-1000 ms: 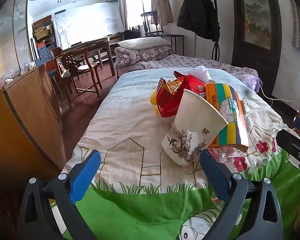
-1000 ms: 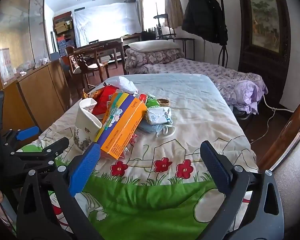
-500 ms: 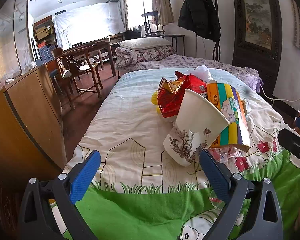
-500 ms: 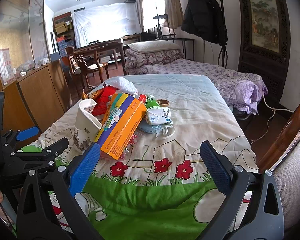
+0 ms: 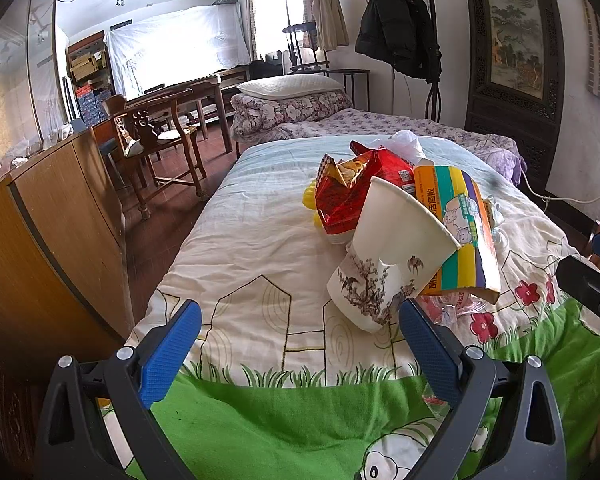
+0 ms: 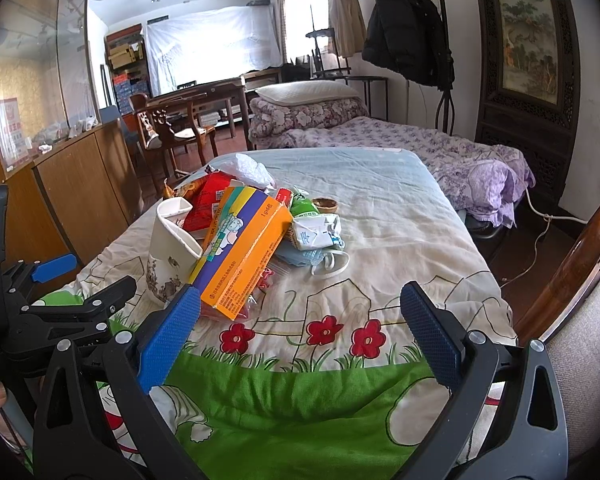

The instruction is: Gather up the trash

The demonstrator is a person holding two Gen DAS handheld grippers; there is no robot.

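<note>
While the trash sits heaped on the bed (image 5: pixel 236 264), we hold both claws released.
Our left claw (image 5: pixel 300 344) faces the crushed paper cup (image 5: pixel 384 264); our right claw (image 6: pixel 300 328) faces the orange box (image 6: pixel 244 256), likely first picks.

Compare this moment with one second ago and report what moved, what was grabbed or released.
Almost nothing changed. The left claw eased very slightly toward the paper cup; the right claw held its place. Both remain open and empty; nothing was grabbed or released. The cup, the colourful box, the red snack bag and the face mask lie on the bed as before.
</note>
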